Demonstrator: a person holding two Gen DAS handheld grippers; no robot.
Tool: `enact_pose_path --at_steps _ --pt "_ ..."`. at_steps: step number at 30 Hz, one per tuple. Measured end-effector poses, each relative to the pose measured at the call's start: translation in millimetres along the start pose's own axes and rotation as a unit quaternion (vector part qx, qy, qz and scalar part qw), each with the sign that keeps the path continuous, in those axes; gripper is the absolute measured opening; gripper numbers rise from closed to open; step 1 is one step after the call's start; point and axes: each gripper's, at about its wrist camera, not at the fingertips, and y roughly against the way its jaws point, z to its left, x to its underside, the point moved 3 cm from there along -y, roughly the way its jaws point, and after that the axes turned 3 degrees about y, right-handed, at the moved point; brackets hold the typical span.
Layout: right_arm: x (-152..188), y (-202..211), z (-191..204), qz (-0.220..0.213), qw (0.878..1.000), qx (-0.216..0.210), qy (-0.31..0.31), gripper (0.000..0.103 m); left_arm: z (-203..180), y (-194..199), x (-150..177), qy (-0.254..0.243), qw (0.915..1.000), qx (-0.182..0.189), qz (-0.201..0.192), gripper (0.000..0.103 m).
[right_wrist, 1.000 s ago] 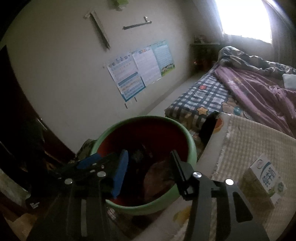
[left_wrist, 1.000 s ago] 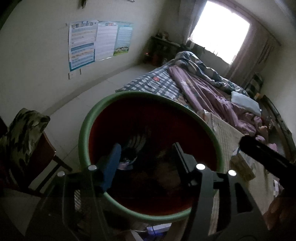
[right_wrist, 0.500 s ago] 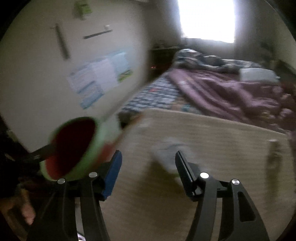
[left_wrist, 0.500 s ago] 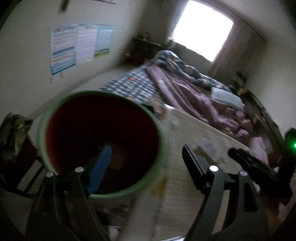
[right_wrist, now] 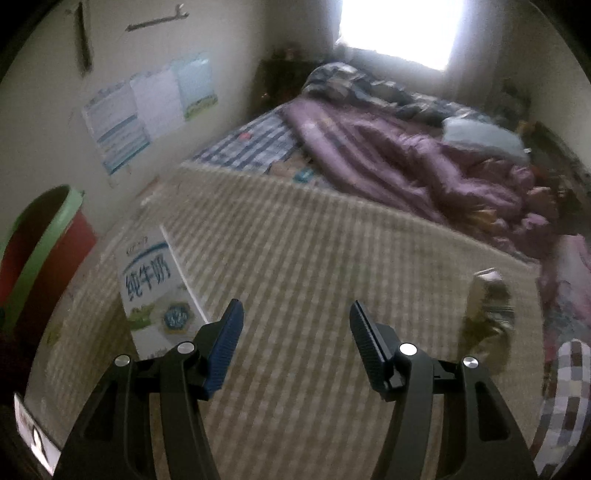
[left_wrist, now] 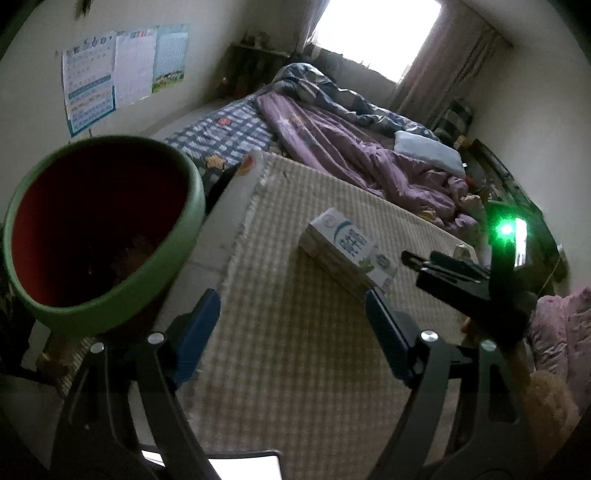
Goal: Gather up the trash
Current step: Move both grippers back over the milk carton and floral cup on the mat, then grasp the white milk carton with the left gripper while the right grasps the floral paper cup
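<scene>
Progress: bin (left_wrist: pixel 107 236) at 9 o'clock held some trash | milk carton (left_wrist: pixel 347 251) at 1 o'clock on mat (left_wrist: pixel 280 332), uncollected | your left gripper (left_wrist: pixel 291 325) and right gripper (right_wrist: pixel 295 332) both gaped empty.

A lived-in home bedroom: ahead of the tongs lies a bed (left_wrist: pixel 236 136) with a rumpled purple quilt (left_wrist: pixel 354 155) and a pillow (left_wrist: pixel 428 151); beyond it a bright curtained window (left_wrist: pixel 376 33); paper charts (left_wrist: pixel 122 70) hang on the left wall.
</scene>
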Motion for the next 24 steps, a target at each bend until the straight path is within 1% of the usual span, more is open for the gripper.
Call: enact_pose_path --at_steps 1,3,5,7,9,11,13,14,16,17,18,19,21,23,24 --pt "3.4 -0.9 3.9 0.006 1.000 -0.025 0.008 0.058 -3.5 -1.8 1.3 0.001 1.0000 -0.003 0.001 0.078" --pt "10.8 3.9 15.4 0.010 0.998 -0.046 0.029 0.058 -6.8 -5.7 2.3 0.002 0.9999 -0.011 0.002 0.078" --pt "21.4 10.9 31.3 0.016 0.995 -0.082 0.060 0.058 -10.2 -12.3 3.3 0.010 0.9997 -0.021 0.003 0.079" --pt "30.4 20.5 46.5 0.012 0.990 -0.106 0.092 0.058 -11.6 -19.9 2.7 0.020 0.9994 -0.026 0.008 0.080" --pt "36.2 30.8 49.6 -0.001 0.990 -0.099 0.102 0.058 -12.9 -28.5 0.8 0.025 0.9991 -0.031 0.015 0.080" --pt "37.9 44.2 36.9 -0.022 0.993 -0.093 0.076 0.058 -19.8 -39.4 -2.9 0.020 0.9988 -0.038 0.022 0.080" --pt "37.8 57.3 9.5 -0.048 0.996 -0.069 0.029 0.060 -27.7 -49.1 -6.2 0.010 0.9986 -0.043 0.028 0.080" --pt "36.8 61.8 -3.6 -0.058 0.997 -0.056 0.008 0.063 -33.9 -54.7 -8.0 0.003 0.9985 -0.045 0.031 0.080" --pt "36.7 71.3 -38.3 -0.078 0.996 -0.026 -0.046 0.070 -47.9 -68.5 -10.4 -0.015 0.9978 -0.051 0.039 0.080" --pt "36.5 73.4 -52.2 -0.083 0.994 -0.016 -0.064 0.070 -51.0 -74.5 -10.8 -0.023 0.9973 -0.055 0.043 0.080" --pt "37.1 75.3 -65.2 -0.085 0.993 -0.005 -0.081 0.070 -56.8 -83.5 -9.8 -0.035 0.9962 -0.061 0.052 0.080" --pt "38.1 75.1 -82.7 -0.080 0.992 0.009 -0.102 0.071 -58.6 -88.7 -8.6 -0.041 0.9954 -0.065 0.057 0.080" --pt "40.8 74.0 -106.7 -0.070 0.989 0.024 -0.127 0.071 -63.8 -102.4 -4.5 -0.052 0.9934 -0.075 0.069 0.080" --pt "43.2 73.4 -122.4 -0.068 0.986 0.029 -0.147 0.071 -63.8 -110.6 -2.9 -0.056 0.9922 -0.080 0.078 0.080" --pt "44.2 72.7 -130.0 -0.067 0.985 0.031 -0.154 0.071 -63.3 -113.6 -2.3 -0.056 0.9918 -0.081 0.082 0.077"
